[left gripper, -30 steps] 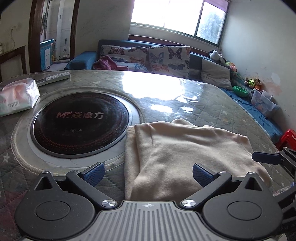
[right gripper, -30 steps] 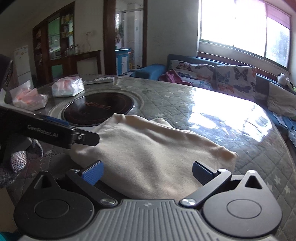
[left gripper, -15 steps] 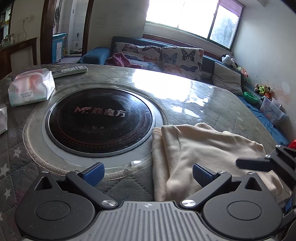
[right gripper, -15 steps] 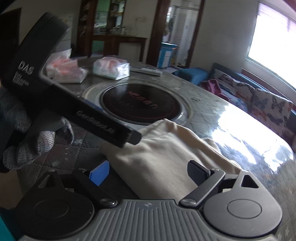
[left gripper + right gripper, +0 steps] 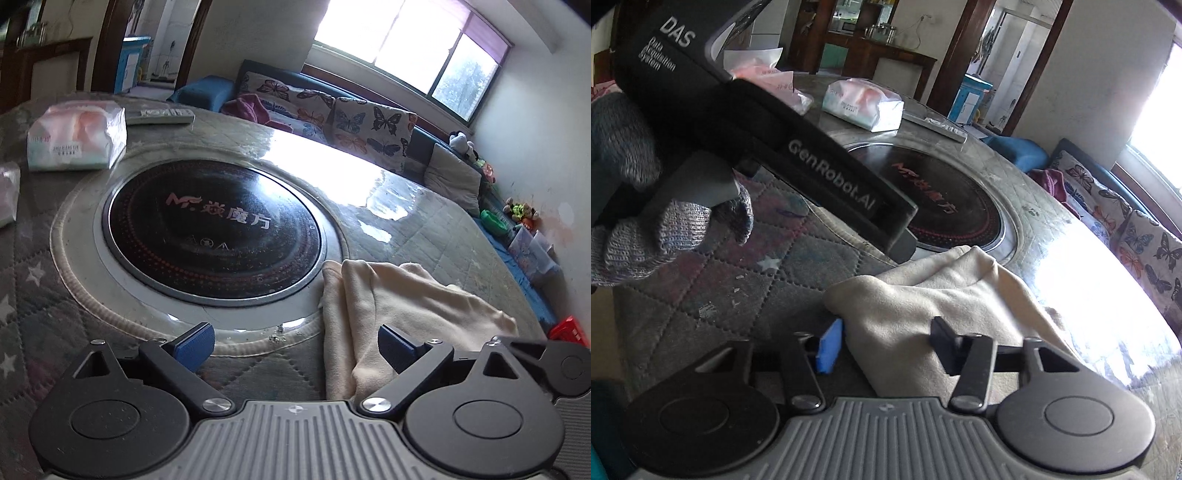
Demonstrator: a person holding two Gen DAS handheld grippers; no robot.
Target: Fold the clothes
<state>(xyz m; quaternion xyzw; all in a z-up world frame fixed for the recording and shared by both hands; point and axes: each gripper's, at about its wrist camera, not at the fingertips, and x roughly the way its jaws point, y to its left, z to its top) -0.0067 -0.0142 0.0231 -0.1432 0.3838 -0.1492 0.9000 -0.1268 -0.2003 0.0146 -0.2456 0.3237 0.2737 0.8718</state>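
A cream garment (image 5: 413,299) lies folded on the quilted table (image 5: 424,221), to the right of the black cooker disc. My left gripper (image 5: 295,347) is open over the table just left of the garment, and its right pad (image 5: 397,349) overlaps the cloth's left edge. In the right wrist view, the garment's near corner (image 5: 905,306) bulges up between my fingers. My right gripper (image 5: 886,343) has its jaws drawn in, with both pads against the cloth. The left gripper's housing (image 5: 831,177), held by a gloved hand (image 5: 631,229), crosses above the garment.
A round black induction cooker (image 5: 214,229) is set into the table. Tissue packs (image 5: 74,140) and a remote (image 5: 159,116) lie at the far left. A sofa with butterfly cushions (image 5: 351,122) runs behind the table, and a red stool (image 5: 569,328) stands to the right.
The left gripper slid left, off the garment's middle to its left edge. The right gripper swung toward the near left corner, and its jaws narrowed onto the cloth.
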